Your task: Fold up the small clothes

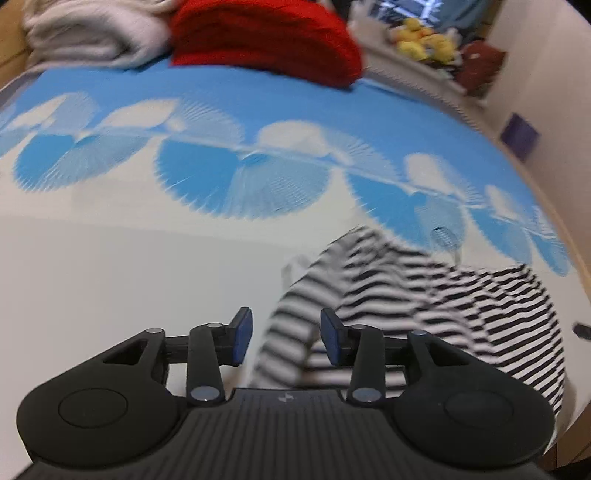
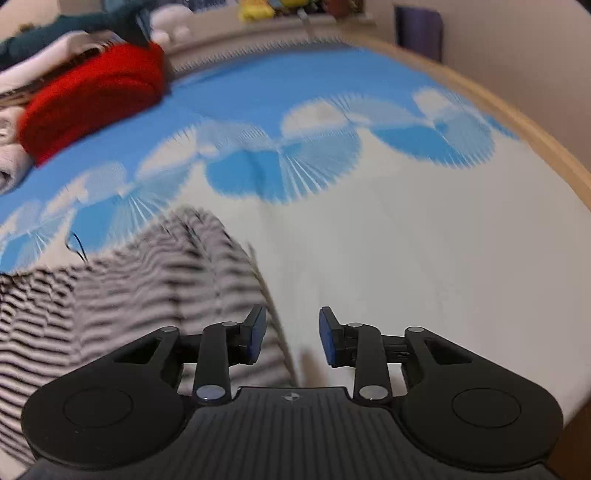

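Your left gripper (image 1: 286, 338) and right gripper (image 2: 291, 336) both stand with jaws parted, gripping nothing. The striped garment (image 1: 424, 295) lies crumpled, though blurred, on the blue-and-white cloth (image 1: 110, 258); red garment (image 1: 266, 37) at 12 o'clock.

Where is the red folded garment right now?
The red folded garment lies at the far edge of the blue-and-white cloth, beside a pale folded pile: top centre in the left wrist view, upper left in the right wrist view.
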